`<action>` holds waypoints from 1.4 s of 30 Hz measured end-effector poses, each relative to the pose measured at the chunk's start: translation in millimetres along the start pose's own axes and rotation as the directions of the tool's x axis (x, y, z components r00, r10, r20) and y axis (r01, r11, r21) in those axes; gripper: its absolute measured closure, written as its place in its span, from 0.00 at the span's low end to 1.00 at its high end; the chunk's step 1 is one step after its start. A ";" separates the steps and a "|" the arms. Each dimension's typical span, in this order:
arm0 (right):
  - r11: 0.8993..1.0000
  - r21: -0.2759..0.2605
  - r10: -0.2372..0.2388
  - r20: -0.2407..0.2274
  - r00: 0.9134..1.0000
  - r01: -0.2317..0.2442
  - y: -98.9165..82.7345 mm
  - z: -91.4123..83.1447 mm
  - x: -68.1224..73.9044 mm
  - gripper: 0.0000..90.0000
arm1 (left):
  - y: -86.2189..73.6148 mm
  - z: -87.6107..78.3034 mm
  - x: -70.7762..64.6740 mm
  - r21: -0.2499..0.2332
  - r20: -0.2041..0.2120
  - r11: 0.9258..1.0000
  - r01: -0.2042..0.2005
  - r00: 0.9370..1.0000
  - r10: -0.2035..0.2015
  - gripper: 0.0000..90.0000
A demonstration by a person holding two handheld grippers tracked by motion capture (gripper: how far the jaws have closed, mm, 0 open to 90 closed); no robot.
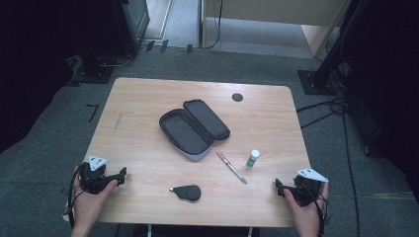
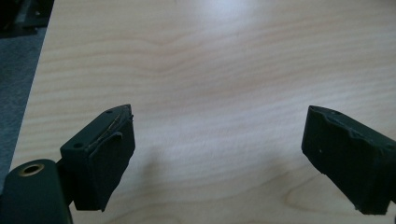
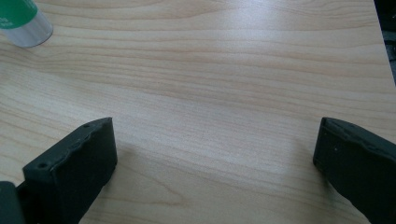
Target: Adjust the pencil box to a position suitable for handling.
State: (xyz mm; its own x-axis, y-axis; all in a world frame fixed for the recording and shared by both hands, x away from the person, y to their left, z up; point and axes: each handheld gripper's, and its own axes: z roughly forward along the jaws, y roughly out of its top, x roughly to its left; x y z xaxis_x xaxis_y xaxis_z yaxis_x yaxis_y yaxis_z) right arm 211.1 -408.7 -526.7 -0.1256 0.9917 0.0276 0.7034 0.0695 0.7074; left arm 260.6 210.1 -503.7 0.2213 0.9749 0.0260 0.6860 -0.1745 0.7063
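A black pencil case [image 1: 193,128] lies open in the middle of the wooden table [image 1: 143,98]. In front of it lie a pen [image 1: 231,168], a small white and green tube [image 1: 253,158] standing upright, and a flat black oval object [image 1: 187,192]. My left gripper [image 1: 121,175] rests at the table's front left corner, held in a hand, jaws wide apart over bare wood [image 2: 215,154]. At the front right my right gripper [image 1: 279,188] is open too, nothing between its jaws [image 3: 215,158]. The tube's base [image 3: 21,23] shows at the top left of the right gripper view.
A small black round mark [image 1: 237,97] sits near the table's far edge. Dark stands and cables [image 1: 326,106] surround the table on grey carpet. The table's right edge [image 3: 380,46] lies close to my right gripper.
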 end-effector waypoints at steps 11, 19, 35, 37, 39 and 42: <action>1.000 -0.002 -0.015 -0.013 1.000 0.015 -0.8 -0.5 0.4 0.00 | 44.3 -0.6 -5.5 -0.074 0.081 0.997 0.028 0.997 -0.022 0.15; 1.000 -0.002 -0.016 -0.012 1.000 0.016 -0.8 -0.5 0.5 0.00 | 77.1 5.0 -13.1 -0.113 0.111 0.993 0.026 0.994 -0.013 0.16; 1.000 -0.006 -0.021 -0.016 1.000 0.021 -0.9 -0.4 0.3 0.00 | 111.2 30.2 -25.0 -0.111 0.174 0.994 0.009 0.985 0.011 0.20; 1.000 -0.005 -0.020 -0.015 1.000 0.020 -0.9 -0.4 0.4 0.00 | 114.4 32.9 -26.4 -0.109 0.180 0.994 0.009 0.984 0.011 0.21; 1.000 -0.005 -0.021 -0.015 1.000 0.021 -0.9 -0.4 0.3 0.00 | 118.1 35.6 -28.5 -0.114 0.182 0.993 0.010 0.983 0.011 0.24; 1.000 -0.006 -0.020 -0.016 1.000 0.020 -0.9 -0.4 0.3 0.00 | 126.5 41.3 -31.2 -0.113 0.181 0.994 0.005 0.983 0.016 0.28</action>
State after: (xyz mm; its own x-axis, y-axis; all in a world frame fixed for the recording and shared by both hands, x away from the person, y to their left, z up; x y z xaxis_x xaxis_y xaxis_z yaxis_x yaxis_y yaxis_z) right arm 210.2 -408.5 -527.1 -0.1510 0.9882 0.0242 0.6966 0.0890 0.7119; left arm 369.1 152.0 -444.4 0.3537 0.9309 -0.0913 0.6043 -0.1529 0.7819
